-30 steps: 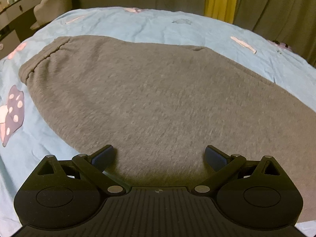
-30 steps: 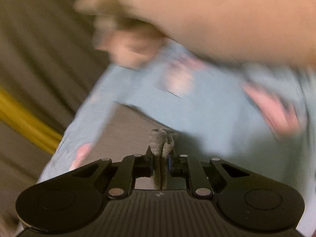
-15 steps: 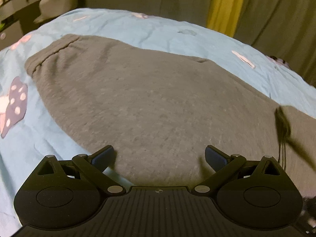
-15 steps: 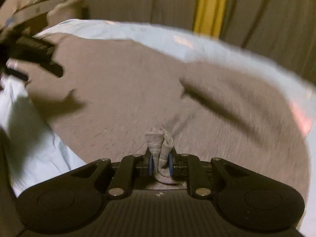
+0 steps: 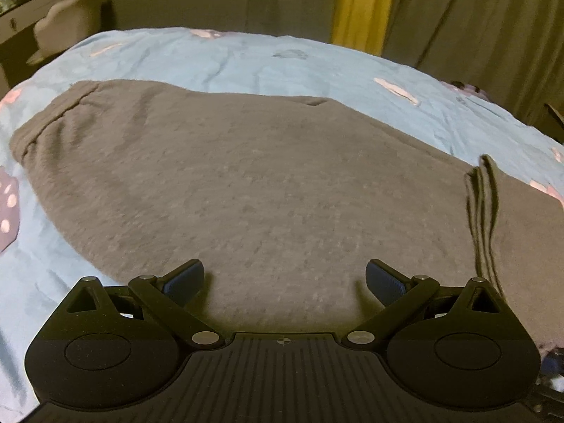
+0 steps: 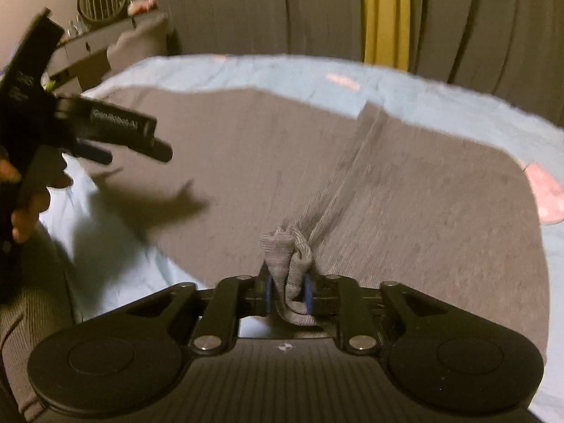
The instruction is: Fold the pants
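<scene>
Step in hand: the fold-over of the pants [image 5: 268, 190]. They lie flat on the blue bedsheet [image 5: 246, 60], waistband at 10 o'clock in my left view, and a doubled layer now covers the 3 o'clock side.

My right gripper [image 6: 287, 290] has a bunched wad of grey hem [image 6: 285, 257] between its pads; the jaws are opening, the cloth not yet dropped. My left gripper [image 5: 283, 278] hangs with jaws wide and empty over the near edge of the pants, pressing nothing.

Next, as I judge it: finish the release, draw the right gripper back without dragging the hem, then smooth the ridge [image 6: 338, 176] running toward 12 o'clock.

Against a second ago: the right view showed sheet and a blurred hand; it now faces the pants squarely. In the left view, folded layers have appeared at 3 o'clock.
</scene>
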{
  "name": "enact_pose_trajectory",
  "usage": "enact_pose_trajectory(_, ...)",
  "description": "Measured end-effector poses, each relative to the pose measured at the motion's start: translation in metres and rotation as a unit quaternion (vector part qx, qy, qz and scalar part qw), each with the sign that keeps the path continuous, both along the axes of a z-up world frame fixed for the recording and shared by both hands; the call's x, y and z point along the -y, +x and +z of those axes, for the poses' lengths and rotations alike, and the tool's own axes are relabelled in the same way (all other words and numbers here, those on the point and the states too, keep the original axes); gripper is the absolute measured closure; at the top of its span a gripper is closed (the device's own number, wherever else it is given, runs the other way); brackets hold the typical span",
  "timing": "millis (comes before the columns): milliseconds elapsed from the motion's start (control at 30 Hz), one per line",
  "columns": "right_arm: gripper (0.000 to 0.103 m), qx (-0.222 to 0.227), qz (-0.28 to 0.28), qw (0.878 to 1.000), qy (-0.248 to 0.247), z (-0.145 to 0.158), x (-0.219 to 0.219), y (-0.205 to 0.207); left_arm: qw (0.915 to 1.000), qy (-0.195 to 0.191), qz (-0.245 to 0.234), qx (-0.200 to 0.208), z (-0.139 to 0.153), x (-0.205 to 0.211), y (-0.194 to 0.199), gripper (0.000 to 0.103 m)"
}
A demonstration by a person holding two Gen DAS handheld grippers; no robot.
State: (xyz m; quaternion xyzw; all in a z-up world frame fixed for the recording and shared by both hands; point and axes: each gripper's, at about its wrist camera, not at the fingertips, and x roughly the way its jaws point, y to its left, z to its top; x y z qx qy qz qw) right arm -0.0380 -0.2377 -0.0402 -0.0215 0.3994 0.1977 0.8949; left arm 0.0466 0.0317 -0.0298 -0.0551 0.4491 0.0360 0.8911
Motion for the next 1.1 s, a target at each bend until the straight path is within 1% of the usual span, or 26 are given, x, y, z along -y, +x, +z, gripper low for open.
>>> enact_pose_trajectory(33,0.064,-0.004,-0.002,1.000,0.023,0.005,0.008,-0.001,0.9999,-0.001,-0.011,-0.001,0.001,0.003,0.000,0.001)
enact_pose_trajectory(67,0.053,-0.002,-0.006,0.998,0.055,0.011,0.016,-0.004,0.9997,-0.001,-0.024,-0.002,0.002,0.008,0.000,0.001)
enact_pose_trajectory(100,0.025,0.010,-0.017,0.996,0.087,0.021,0.029,-0.009,0.9994,-0.003,-0.035,-0.001,0.004,0.013,0.001,0.001)
enact_pose_trajectory(133,0.007,0.028,-0.039,0.993,0.110,0.030,0.043,-0.014,0.9989,-0.006,-0.047,-0.001,0.005,0.019,0.001,0.001)
enact_pose_trajectory(233,0.005,0.063,-0.112,0.984,0.124,0.043,0.080,-0.024,0.9959,-0.037,-0.082,-0.016,0.004,0.043,0.004,0.001)
enact_pose_trajectory(267,0.005,0.074,-0.147,0.979,0.118,0.042,0.093,-0.028,0.9933,-0.053,-0.099,-0.025,0.003,0.053,0.008,0.001)
enact_pose_trajectory(300,0.004,0.091,-0.198,0.971,0.103,0.040,0.107,-0.032,0.9902,-0.066,-0.118,-0.034,0.001,0.064,0.011,0.001)
enact_pose_trajectory(333,0.004,0.089,-0.242,0.961,0.102,0.037,0.118,-0.032,0.9856,-0.080,-0.142,-0.045,-0.002,0.077,0.017,0.001)
enact_pose_trajectory(367,0.004,0.072,-0.285,0.947,0.132,0.033,0.133,-0.031,0.9813,-0.091,-0.160,-0.055,-0.005,0.088,0.023,0.001)
enact_pose_trajectory(400,0.004,0.054,-0.309,0.933,0.178,0.027,0.149,-0.031,0.9775,-0.102,-0.174,-0.064,-0.008,0.097,0.030,0.001)
enact_pose_trajectory(433,0.004,0.041,-0.323,0.925,0.197,0.021,0.157,-0.029,0.9718,-0.115,-0.190,-0.079,-0.013,0.107,0.038,0.001)
enact_pose_trajectory(467,0.004,0.028,-0.340,0.921,0.190,0.017,0.160,-0.027,0.9679,-0.122,-0.199,-0.093,-0.018,0.114,0.045,0.001)
enact_pose_trajectory(533,0.004,0.008,-0.337,0.925,0.177,0.013,0.157,-0.021,0.9664,-0.112,-0.197,-0.121,-0.030,0.126,0.056,0.002)
enact_pose_trajectory(600,0.004,0.005,-0.320,0.935,0.155,0.013,0.149,-0.018,0.9683,-0.097,-0.200,-0.114,-0.031,0.131,0.059,0.003)
enact_pose_trajectory(633,0.004,0.001,-0.316,0.938,0.145,0.013,0.148,-0.018,0.9689,-0.100,-0.198,-0.109,-0.031,0.131,0.061,0.004)
enact_pose_trajectory(700,0.004,-0.017,-0.325,0.936,0.135,0.006,0.148,-0.010,0.9687,-0.117,-0.193,-0.104,-0.029,0.131,0.061,0.011)
enact_pose_trajectory(733,0.004,-0.026,-0.336,0.932,0.134,0.001,0.149,-0.004,0.9678,-0.125,-0.196,-0.097,-0.028,0.131,0.061,0.027)
enact_pose_trajectory(767,0.004,-0.033,-0.348,0.926,0.140,-0.002,0.153,-0.003,0.9674,-0.122,-0.200,-0.096,-0.030,0.133,0.063,0.040)
enact_pose_trajectory(800,0.004,-0.041,-0.362,0.919,0.151,-0.005,0.159,-0.003,0.9671,-0.118,-0.204,-0.097,-0.030,0.135,0.064,0.044)
enact_pose_trajectory(833,0.004,-0.047,-0.371,0.913,0.161,-0.008,0.163,0.001,0.9656,-0.120,-0.210,-0.096,-0.029,0.135,0.067,0.053)
enact_pose_trajectory(867,0.004,-0.052,-0.379,0.908,0.174,-0.010,0.167,-0.001,0.9633,-0.130,-0.214,-0.098,-0.029,0.136,0.071,0.071)
enact_pose_trajectory(900,0.004,-0.054,-0.382,0.905,0.181,-0.010,0.170,-0.003,0.9606,-0.147,-0.213,-0.103,-0.028,0.135,0.074,0.074)
enact_pose_trajectory(967,0.004,-0.052,-0.382,0.904,0.183,-0.012,0.170,-0.003,0.9583,-0.170,-0.207,-0.100,-0.027,0.135,0.077,0.074)
enact_pose_trajectory(1000,0.004,-0.051,-0.379,0.907,0.179,-0.012,0.168,-0.003,0.9573,-0.177,-0.204,-0.103,-0.030,0.135,0.079,0.071)
enact_pose_trajectory(1033,0.004,-0.052,-0.376,0.909,0.174,-0.012,0.167,-0.001,0.9574,-0.180,-0.196,-0.112,-0.035,0.133,0.082,0.061)
enact_pose_trajectory(1100,0.004,-0.057,-0.372,0.912,0.165,-0.012,0.163,0.000,0.9560,-0.198,-0.184,-0.115,-0.043,0.132,0.085,0.060)
